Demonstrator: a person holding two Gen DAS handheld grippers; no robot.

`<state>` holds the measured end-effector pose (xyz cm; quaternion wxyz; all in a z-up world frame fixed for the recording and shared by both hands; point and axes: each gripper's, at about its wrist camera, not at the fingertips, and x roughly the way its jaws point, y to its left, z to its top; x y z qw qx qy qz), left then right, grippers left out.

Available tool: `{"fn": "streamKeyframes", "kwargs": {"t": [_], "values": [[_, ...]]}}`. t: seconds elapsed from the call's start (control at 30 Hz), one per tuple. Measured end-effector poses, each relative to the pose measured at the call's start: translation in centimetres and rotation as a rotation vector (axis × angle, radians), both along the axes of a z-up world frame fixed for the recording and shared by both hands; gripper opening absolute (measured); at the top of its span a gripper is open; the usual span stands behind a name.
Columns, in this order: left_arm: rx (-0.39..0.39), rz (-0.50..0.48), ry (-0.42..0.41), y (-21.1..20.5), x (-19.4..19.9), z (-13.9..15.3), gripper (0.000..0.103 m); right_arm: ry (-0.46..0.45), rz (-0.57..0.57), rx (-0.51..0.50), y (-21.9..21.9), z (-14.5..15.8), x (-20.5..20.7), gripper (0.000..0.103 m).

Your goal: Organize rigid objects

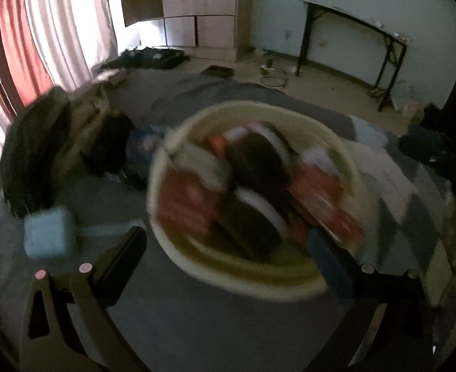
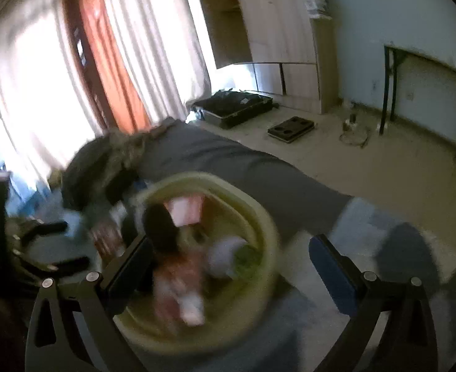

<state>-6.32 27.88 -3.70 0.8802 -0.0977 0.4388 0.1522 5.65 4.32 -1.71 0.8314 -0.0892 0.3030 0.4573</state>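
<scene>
Both my left claw [image 1: 225,245] and right claw [image 2: 231,251] hang wide open, holding nothing, above the cream basin [image 1: 243,276] of boxes on the bed [image 1: 197,325]. Everything blurs; grabbing now risks clipping the rim and tipping it.

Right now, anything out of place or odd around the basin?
One thing: a light blue dumbbell lies loose on the grey bed cover, left of the cream basin that holds the other items. Both views are motion-blurred, so damage or spills can't be judged. The left gripper and right gripper are open.
</scene>
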Motion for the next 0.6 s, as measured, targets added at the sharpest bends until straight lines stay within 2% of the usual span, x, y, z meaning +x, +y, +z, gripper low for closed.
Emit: {"fn": "streamKeyframes", "kwargs": {"t": [0.07,0.13,0.17,0.2,0.27,0.3,0.37,0.43,0.53,0.6], "values": [[-0.035,0.006,-0.044,-1.2,-1.6,-1.4,0.103,-0.062,0.042,-0.088,-1.9,-1.6,-0.9,0.103],[-0.057,-0.058,0.011,-2.6,-1.2,-3.6,0.103,-0.061,0.083,-0.143,-3.0,-3.3,-1.5,0.103],[-0.047,-0.057,0.048,-2.7,-0.8,-4.4,0.103,-0.054,0.107,-0.182,-3.3,-4.5,-1.7,0.103],[-0.046,-0.027,0.067,-2.6,-0.5,-5.3,0.103,-0.05,0.121,-0.222,-3.4,-5.6,-2.0,0.103],[-0.056,0.019,0.047,-2.2,-0.8,-6.6,0.103,-0.05,0.146,-0.279,-3.6,-7.6,-2.4,0.103],[-0.077,0.028,0.055,-2.1,-0.8,-7.6,0.103,-0.042,0.154,-0.295,-3.6,-8.7,-2.5,0.103],[-0.118,0.011,0.018,-2.2,-1.0,-8.2,0.103,-0.023,0.15,-0.318,-3.2,-10.1,-2.2,0.103],[-0.102,-0.013,0.004,-3.1,-0.9,-8.5,0.103,-0.017,0.138,-0.326,-2.7,-11.1,-1.9,0.103],[-0.073,-0.059,0.067,-4.8,-1.2,-9.8,0.103,-0.069,0.154,-0.307,-2.2,-11.5,-2.0,0.103],[-0.057,-0.046,0.083,-4.9,-1.4,-10.6,0.103,-0.078,0.162,-0.299,-2.2,-11.7,-1.3,0.103]]}}
